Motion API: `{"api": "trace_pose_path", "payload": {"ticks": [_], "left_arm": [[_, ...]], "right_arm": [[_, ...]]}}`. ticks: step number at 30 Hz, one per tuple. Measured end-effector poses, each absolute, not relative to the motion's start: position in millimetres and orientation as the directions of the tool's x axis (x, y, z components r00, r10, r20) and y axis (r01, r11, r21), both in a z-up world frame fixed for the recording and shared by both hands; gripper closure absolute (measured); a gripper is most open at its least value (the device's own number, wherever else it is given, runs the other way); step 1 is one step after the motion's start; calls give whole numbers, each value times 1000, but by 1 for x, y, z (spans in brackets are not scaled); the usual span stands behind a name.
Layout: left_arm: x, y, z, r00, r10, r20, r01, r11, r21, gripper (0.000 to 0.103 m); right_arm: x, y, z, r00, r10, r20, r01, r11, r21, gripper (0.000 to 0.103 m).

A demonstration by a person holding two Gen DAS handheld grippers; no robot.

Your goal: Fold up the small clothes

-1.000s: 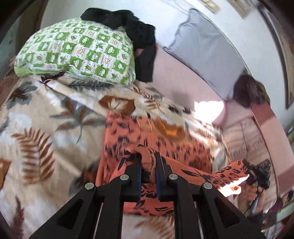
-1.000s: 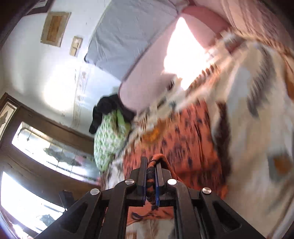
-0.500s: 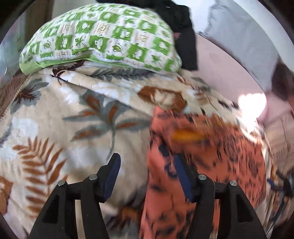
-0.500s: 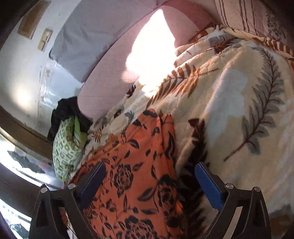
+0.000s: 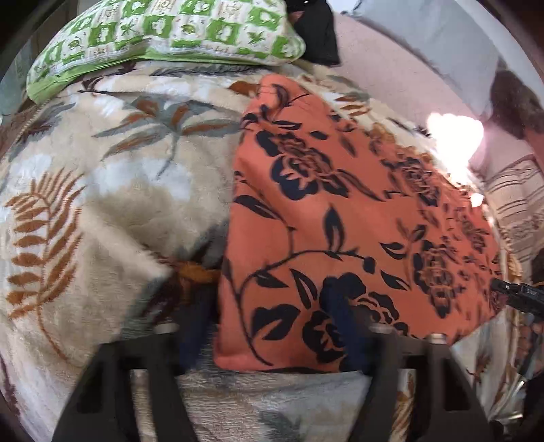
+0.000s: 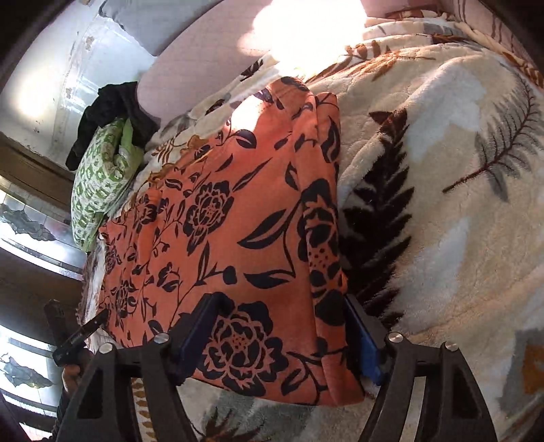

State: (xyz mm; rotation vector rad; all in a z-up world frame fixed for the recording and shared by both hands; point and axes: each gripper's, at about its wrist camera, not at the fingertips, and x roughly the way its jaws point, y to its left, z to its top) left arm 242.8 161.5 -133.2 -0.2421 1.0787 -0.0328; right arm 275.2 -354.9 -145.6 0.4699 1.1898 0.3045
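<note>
While both grippers sit low at the near edge of the orange floral garment [image 5: 340, 210], which lies spread flat on the leaf-print blanket [image 5: 102, 204] covering the bed, each one is closing with a near corner between its fingers. The left gripper [image 5: 268, 336] straddles the near left corner, but that view is pretty blurred down there, so I honestly can't say if the pads are touching cloth yet. The right gripper [image 6: 278, 336] brackets the near right corner, where the fabric is already doubled along the edge, and its blue pads look just shy of pressing. My worry: the blanket is plush, so a low pinch could grab pile along with the garment and drag the whole bed cover up. Also, catching only the top layer of that doubled edge would leave the fold lopsided. The green checked pillow [image 5: 163, 30] is well clear.
</note>
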Motion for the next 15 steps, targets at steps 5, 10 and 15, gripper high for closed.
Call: {"api": "trace_pose_path", "payload": {"ticks": [5,10,15], "left_arm": [[256,167,-106,461,-188,-867,-104,959,-263,92],[222,151,-45,559,-180,-809,-36,970,-241,93],[156,147,-42,548,-230,-804,14,964,-266,93]], "right_arm": [[280,-343,-123,326,475,-817,6,864,504,82],[257,-345,-67,398,498,-771,-35,848,529,94],[187,-356,-48,391,494,-776,-54,855,517,95]]}}
